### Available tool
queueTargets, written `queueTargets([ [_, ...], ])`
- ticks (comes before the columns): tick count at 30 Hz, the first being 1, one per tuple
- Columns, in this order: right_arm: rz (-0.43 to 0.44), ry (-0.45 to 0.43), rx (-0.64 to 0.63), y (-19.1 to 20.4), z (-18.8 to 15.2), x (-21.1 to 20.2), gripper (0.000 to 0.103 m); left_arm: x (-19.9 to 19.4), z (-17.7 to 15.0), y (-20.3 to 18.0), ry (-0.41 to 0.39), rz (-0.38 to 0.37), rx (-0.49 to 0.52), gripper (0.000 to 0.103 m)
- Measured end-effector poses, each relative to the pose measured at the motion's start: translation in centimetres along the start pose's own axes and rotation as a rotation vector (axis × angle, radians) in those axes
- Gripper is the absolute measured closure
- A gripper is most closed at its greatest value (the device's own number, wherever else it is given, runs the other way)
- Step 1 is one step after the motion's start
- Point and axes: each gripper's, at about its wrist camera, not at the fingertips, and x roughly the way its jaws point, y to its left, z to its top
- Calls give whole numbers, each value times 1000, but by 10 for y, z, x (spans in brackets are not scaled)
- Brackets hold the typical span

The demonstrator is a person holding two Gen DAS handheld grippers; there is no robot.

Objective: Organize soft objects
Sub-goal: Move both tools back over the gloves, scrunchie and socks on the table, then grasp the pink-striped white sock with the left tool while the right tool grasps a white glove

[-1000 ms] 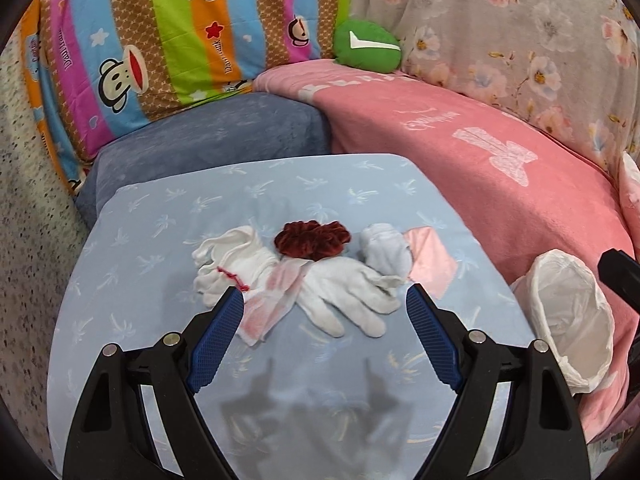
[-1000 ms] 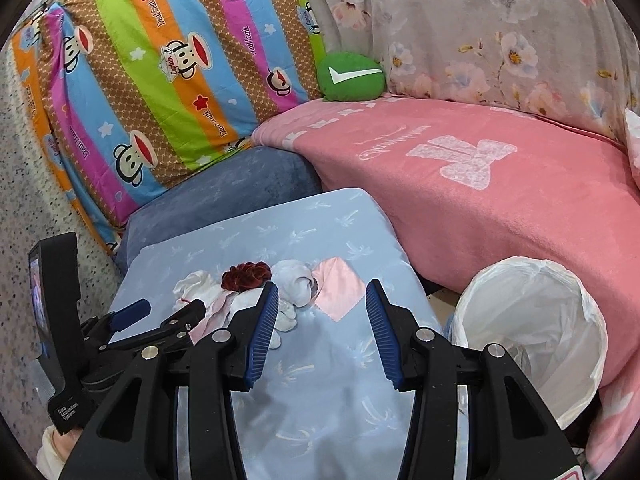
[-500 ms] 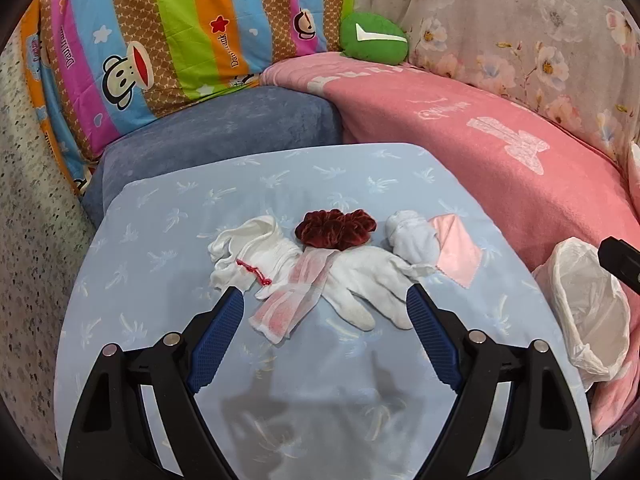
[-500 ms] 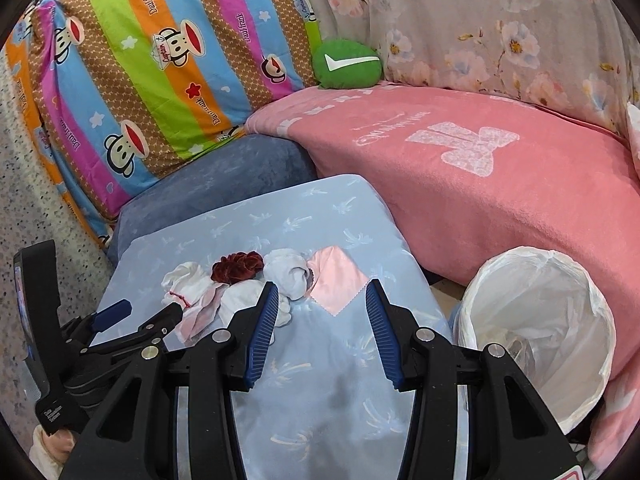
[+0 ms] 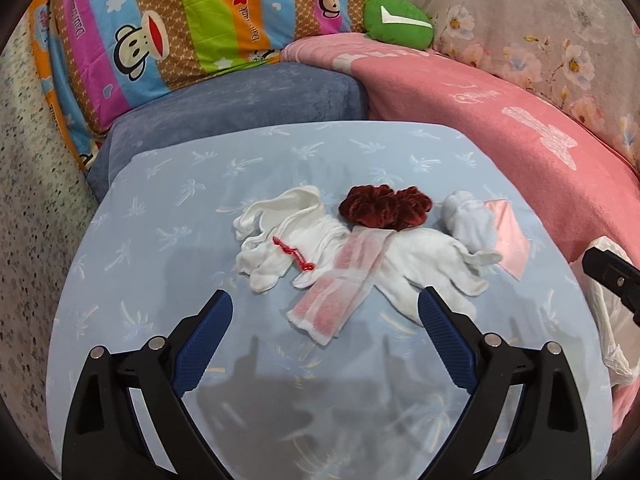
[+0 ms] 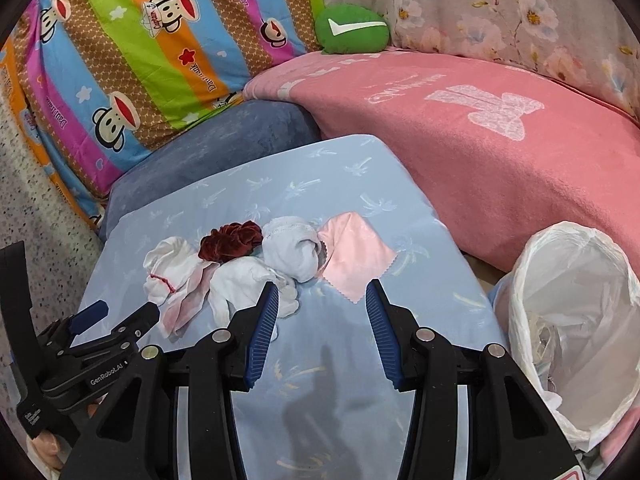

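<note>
While we hold both grippers above a light blue cushion (image 5: 160,208), a white-lined bin (image 6: 576,320) stands just beside its right edge. Our left gripper (image 5: 325,334) gapes wide, empty; our right gripper (image 6: 320,322) is open and empty too. White gloves (image 5: 424,264), a pink cloth (image 6: 356,256) and a dark red scrunchie (image 5: 384,206) lie clustered mid-cushion.

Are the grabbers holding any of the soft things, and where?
Nothing is held. The left hand-held gripper and the right hand-held gripper are both open above the pile, touching nothing.
</note>
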Motion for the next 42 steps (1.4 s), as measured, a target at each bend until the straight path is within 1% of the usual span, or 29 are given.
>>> queueTargets([
  [8, 15, 58, -24, 20, -1, 47, 57, 35, -6, 14, 71, -6, -46, 14],
  [10, 17, 75, -22, 22, -1, 57, 57, 40, -6, 15, 77, -17, -56, 16],
  [13, 25, 91, -14, 25, 0, 72, 57, 45, -6, 16, 89, -29, -70, 24],
  [14, 25, 94, -14, 26, 0, 75, 57, 47, -5, 17, 96, -36, -78, 28],
  [16, 30, 98, -11, 29, 1, 82, 57, 51, -5, 19, 106, -52, -91, 30],
  [19, 43, 109, -14, 34, 2, 93, 57, 53, -6, 16, 109, -65, -89, 40],
  [21, 45, 114, -19, 37, 2, 98, 63, 54, -6, 14, 115, -77, -82, 56],
  [22, 52, 121, -23, 38, 2, 101, 73, 54, -6, 13, 118, -77, -79, 61],
  [23, 57, 126, -24, 38, 2, 103, 82, 55, -6, 12, 121, -77, -74, 72],
  [24, 62, 130, -24, 39, 2, 104, 85, 54, -6, 12, 123, -85, -74, 75],
  [26, 66, 128, -28, 41, 1, 103, 92, 53, -5, 13, 120, -87, -77, 80],
  [28, 71, 118, -33, 42, 2, 98, 95, 50, -4, 12, 116, -91, -79, 82],
  [33, 95, 76, -19, 38, 9, 74, 96, 34, 2, 11, 80, -91, -78, 84],
  [42, 129, -63, -12, 25, 35, 1, 97, -15, 23, -6, -22, -110, -49, 84],
])
